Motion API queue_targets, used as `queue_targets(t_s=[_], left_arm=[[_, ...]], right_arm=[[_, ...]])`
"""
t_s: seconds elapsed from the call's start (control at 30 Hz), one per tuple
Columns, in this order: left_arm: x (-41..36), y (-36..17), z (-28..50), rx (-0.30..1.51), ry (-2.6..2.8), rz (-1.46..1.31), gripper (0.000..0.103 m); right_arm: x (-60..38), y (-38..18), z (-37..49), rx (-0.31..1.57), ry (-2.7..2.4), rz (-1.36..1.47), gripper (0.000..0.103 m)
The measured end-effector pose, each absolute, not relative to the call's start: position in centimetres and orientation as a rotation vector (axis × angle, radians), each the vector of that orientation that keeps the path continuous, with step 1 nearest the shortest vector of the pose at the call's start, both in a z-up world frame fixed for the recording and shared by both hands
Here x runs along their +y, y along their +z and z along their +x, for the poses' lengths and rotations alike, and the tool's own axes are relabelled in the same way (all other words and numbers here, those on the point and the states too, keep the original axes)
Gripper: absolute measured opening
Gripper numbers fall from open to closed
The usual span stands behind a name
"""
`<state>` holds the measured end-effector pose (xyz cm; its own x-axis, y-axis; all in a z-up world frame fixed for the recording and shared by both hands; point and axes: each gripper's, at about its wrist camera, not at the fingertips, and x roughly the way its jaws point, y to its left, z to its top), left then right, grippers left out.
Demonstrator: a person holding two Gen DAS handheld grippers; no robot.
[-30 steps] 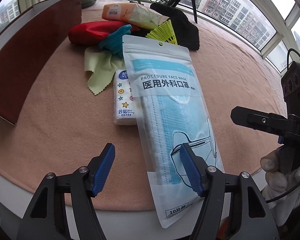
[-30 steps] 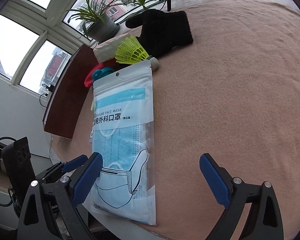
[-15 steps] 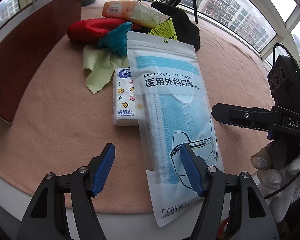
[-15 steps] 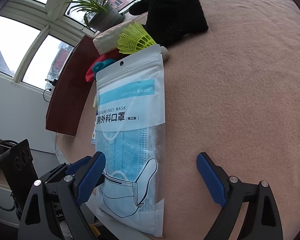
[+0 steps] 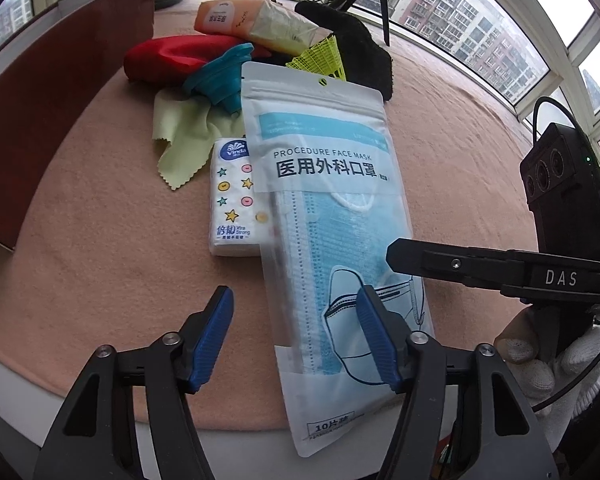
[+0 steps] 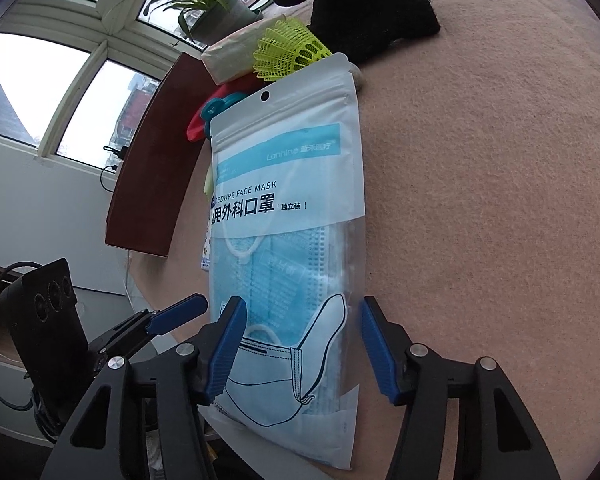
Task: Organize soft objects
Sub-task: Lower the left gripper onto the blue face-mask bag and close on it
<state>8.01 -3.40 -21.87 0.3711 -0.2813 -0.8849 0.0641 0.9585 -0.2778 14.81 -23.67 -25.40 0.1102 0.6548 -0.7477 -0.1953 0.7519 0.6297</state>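
A flat white and blue face mask pack point(image 5: 332, 216) lies lengthwise on the pink table cloth point(image 5: 100, 240), its near end over the table edge. It also shows in the right wrist view point(image 6: 292, 248). My left gripper point(image 5: 296, 340) is open, its right finger over the pack's left part. My right gripper point(image 6: 302, 348) is open with a finger on each side of the pack's near end, not touching it. A white tissue packet point(image 5: 234, 204) lies half under the pack's left side.
Behind the pack lie a green cloth point(image 5: 180, 140), a teal funnel point(image 5: 220, 76), a red pouch point(image 5: 168, 56), an orange tissue pack point(image 5: 256, 24), a yellow shuttlecock point(image 6: 288, 50) and a black glove point(image 6: 368, 12). A brown box point(image 5: 40, 128) stands at the left.
My right gripper has moved left over the mask pack's near end and its jaws have narrowed around it. My left gripper has shifted slightly; the pack lies where it was.
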Motion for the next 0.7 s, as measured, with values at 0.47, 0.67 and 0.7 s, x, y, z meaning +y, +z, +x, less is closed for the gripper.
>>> queue_targets(t_s=[0.47,0.67,0.7], left_arm=[[-3.2,-22.5,8.3,1.208,-0.255,-0.281,0.057],[-4.1,-22.9,8.2,1.23,-0.296,-0.29,0.057],[-4.3,-22.9,8.3,1.227,-0.298,-0.282,0.057]], right_arm=[[-23.9,-25.5,14.1,1.329,0.627,0.424,0.042],[-23.9,-25.8,14.3,1.336,0.614,0.434,0.041],[-23.9,-25.8,14.3,1.336,0.615,0.435,0.041]])
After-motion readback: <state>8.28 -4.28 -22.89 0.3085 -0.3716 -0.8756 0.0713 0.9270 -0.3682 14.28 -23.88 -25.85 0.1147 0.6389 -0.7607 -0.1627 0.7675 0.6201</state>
